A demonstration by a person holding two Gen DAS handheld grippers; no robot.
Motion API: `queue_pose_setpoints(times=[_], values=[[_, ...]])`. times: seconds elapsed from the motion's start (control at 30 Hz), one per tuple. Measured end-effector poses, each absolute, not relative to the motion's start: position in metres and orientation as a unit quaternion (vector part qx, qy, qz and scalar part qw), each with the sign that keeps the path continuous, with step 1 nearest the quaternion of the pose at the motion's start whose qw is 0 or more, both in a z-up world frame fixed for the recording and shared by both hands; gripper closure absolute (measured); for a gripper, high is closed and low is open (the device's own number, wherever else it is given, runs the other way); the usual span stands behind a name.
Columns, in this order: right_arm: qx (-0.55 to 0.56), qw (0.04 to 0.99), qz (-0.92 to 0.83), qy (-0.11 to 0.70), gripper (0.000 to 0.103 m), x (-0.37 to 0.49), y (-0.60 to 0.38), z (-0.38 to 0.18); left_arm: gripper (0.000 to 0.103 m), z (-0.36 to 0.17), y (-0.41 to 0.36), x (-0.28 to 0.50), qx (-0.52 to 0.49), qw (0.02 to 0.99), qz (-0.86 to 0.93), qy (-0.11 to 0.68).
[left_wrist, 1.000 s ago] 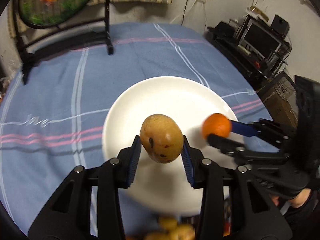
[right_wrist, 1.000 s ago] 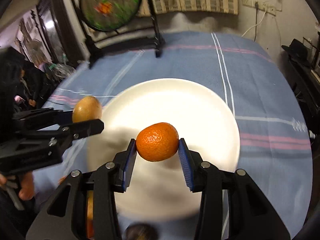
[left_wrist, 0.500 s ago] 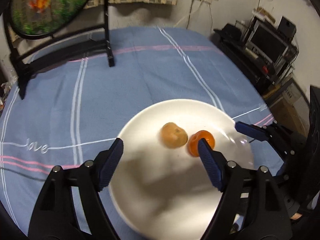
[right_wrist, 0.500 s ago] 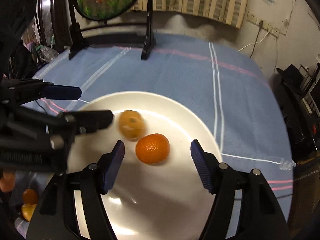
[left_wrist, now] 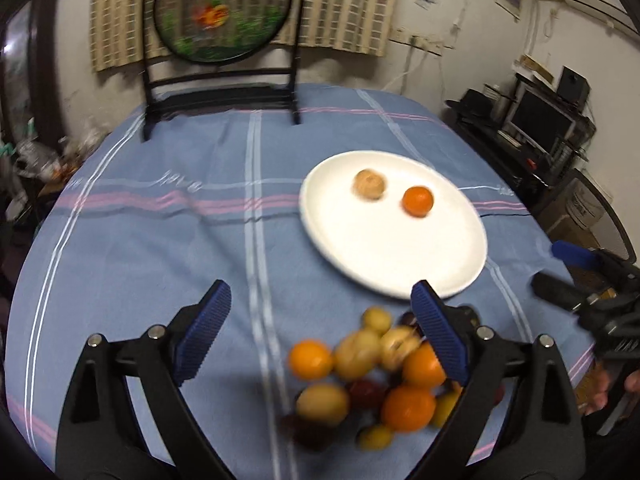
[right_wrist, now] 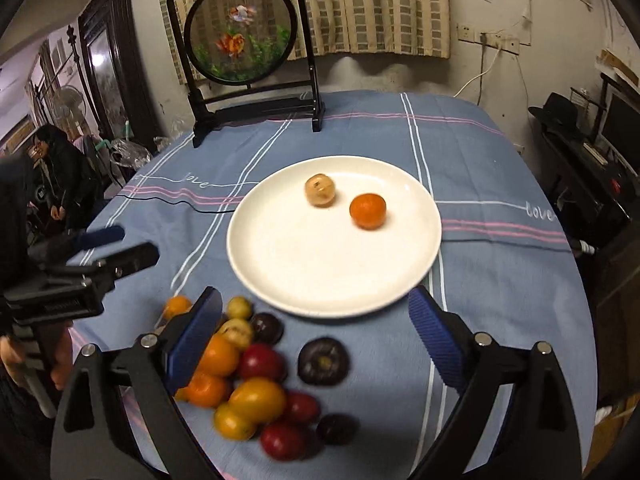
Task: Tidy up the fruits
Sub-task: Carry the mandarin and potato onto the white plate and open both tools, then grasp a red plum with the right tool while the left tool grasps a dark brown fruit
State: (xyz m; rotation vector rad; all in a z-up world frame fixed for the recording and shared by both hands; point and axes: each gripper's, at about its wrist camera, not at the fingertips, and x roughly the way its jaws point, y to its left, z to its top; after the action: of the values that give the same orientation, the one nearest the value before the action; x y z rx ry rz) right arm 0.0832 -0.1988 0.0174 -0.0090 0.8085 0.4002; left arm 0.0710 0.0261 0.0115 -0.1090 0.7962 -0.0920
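Both grippers released, nothing between the pads. The left gripper (left_wrist: 322, 304) has its jaws just opened wide; the right gripper (right_wrist: 316, 308) likewise, jaws just spread.

White plate (right_wrist: 280, 264) on the blue striped tablecloth (right_wrist: 500, 280) covering the surface. On the plate, far half: a tan pear-like fruit (right_wrist: 320, 190) and a tangerine (right_wrist: 367, 211), side by side, close but not touching. Both lie well beyond either gripper's fingertips.

Loose fruit pile (right_wrist: 240, 376) on the cloth, just beside the plate's near rim (oranges, yellow, red and dark purple fruits, partly blurred). In the right wrist view the pile sits under and beside the left finger; one dark purple fruit (right_wrist: 323, 361) lies apart from the pile, between the two fingers. In the left wrist view the same pile (left_wrist: 372, 376) lies beneath the right finger.

Round framed goldfish screen (right_wrist: 240, 36) stands upright at the far edge of the surface. A person's hand (right_wrist: 60, 364) holds the left gripper handle.
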Motion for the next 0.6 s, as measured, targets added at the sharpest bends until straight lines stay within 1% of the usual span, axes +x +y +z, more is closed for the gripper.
queue_pose_setpoints(times=[0.23, 0.47, 0.5, 0.53, 0.6], values=[[-0.014, 0.902, 0.188, 0.388, 0.009, 0.057, -0.197, 0.017, 0.01, 0.002, 0.043, 0.033, -0.055, 0.92, -0.035, 0.387], [-0.004, 0.887, 0.203, 0.415, 0.009, 0.014, -0.204, -0.02, 0.009, -0.023, 0.044, -0.004, -0.042, 0.915, -0.046, 0.398], [-0.006, 0.881, 0.221, 0.418, 0.018, 0.005, -0.2, -0.027, 0.009, -0.025, 0.044, -0.006, -0.041, 0.914, -0.047, 0.4], [-0.01, 0.877, 0.227, 0.423, 0.037, 0.001, -0.197, -0.031, 0.009, -0.027, 0.045, -0.007, -0.039, 0.914, -0.048, 0.402], [-0.02, 0.865, 0.231, 0.446, 0.052, -0.002, -0.19, -0.046, 0.009, -0.032, 0.047, -0.01, -0.037, 0.912, -0.047, 0.405]])
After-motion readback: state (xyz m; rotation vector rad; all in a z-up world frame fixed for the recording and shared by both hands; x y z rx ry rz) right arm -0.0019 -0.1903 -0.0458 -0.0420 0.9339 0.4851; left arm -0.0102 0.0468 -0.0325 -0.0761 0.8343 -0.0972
